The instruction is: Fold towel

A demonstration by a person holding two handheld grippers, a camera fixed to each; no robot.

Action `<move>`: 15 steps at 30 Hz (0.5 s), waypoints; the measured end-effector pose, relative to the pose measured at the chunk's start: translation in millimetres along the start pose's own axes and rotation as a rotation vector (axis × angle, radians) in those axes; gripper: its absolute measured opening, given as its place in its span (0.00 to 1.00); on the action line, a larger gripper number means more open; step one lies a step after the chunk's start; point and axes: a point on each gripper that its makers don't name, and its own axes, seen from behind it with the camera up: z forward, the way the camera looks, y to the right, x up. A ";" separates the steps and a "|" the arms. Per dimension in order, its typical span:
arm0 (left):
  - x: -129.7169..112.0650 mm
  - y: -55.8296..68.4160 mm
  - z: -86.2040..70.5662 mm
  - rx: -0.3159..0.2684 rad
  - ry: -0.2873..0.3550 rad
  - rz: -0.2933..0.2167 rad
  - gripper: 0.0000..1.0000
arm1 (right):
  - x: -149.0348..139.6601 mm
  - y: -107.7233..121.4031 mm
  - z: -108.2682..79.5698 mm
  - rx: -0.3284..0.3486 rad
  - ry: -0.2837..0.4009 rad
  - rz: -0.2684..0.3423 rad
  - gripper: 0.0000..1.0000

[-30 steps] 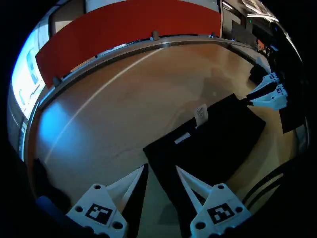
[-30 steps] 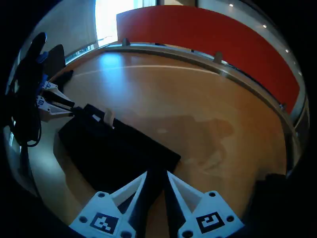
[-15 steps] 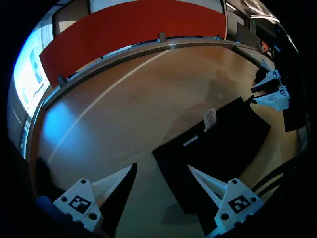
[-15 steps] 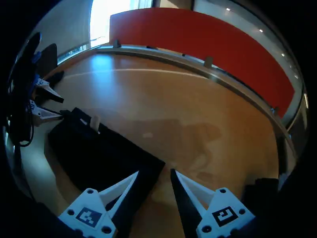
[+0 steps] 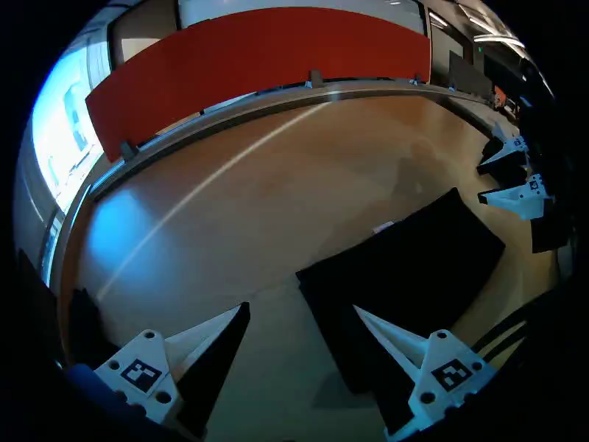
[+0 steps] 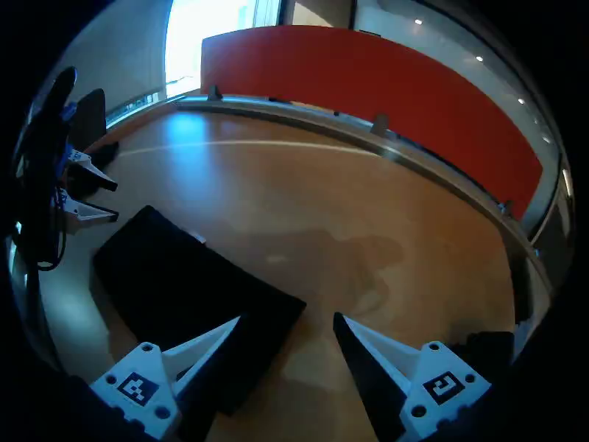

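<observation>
Left gripper view: my left gripper (image 5: pixel 301 307) is spread wide and holds nothing; its right finger lies over the near corner of the towel (image 5: pixel 412 265).
Right gripper view: my right gripper (image 6: pixel 287 317) is wide apart, empty.
Towel: black, folded flat on the wooden table (image 5: pixel 243 199), between my grippers.
Far side: red panel (image 5: pixel 258 51) behind the table's edge.
</observation>
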 end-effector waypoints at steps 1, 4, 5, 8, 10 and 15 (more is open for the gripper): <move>-0.3 0.6 -1.2 -0.001 0.001 -0.002 0.93 | 0.8 -0.9 -1.9 0.002 0.004 0.000 0.88; -1.6 2.8 -5.3 -0.005 0.004 -0.007 0.93 | 2.2 -3.2 -8.0 0.005 0.011 -0.001 0.88; -2.2 3.7 -7.0 -0.007 0.005 -0.008 0.93 | 2.4 -3.8 -10.3 0.005 0.013 0.000 0.88; -4.8 6.2 -13.4 -0.011 0.010 -0.014 0.93 | 1.8 -6.7 -19.1 0.007 0.022 0.002 0.88; -7.7 7.8 -18.5 -0.012 0.012 -0.019 0.93 | 0.3 -8.9 -25.7 0.008 0.028 0.004 0.88; -17.7 11.3 -32.1 -0.011 0.014 -0.038 0.93 | -5.8 -12.5 -41.7 0.008 0.039 0.014 0.88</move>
